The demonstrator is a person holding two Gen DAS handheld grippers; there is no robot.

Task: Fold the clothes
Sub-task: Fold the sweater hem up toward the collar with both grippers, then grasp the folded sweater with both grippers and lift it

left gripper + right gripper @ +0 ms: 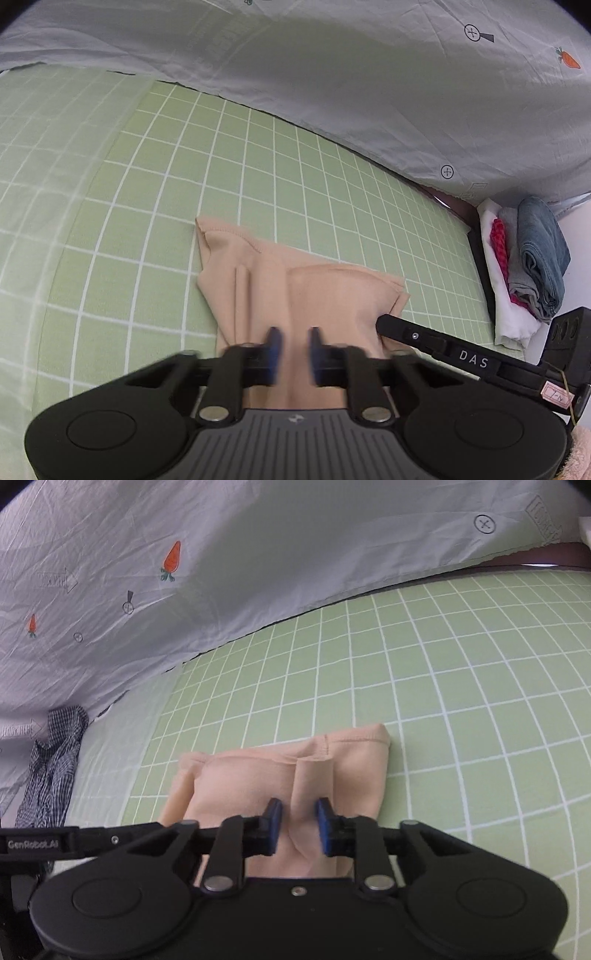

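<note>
Left wrist view: left hand-held gripper point(293, 341) spread above peach garment point(295, 280), mid-bed point(155, 166); right hand-held gripper point(298, 814) spread astride raised pleat. Pinch near edge only, fold away evenly, flatten wrinkles.

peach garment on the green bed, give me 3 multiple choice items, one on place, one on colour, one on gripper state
1. Where is the folded clothes pile?
A. on the peach garment
B. at the bed's far right edge
C. in a gripper

2. What colour is the grid sheet?
A. green
B. blue
C. red

3. How do the left gripper and right gripper stand?
A. both shut on fabric
B. both open
C. one shut

Key: B, the pile sits apart at the edge; A, green with white lines; B, gaps show between the pads.
</note>
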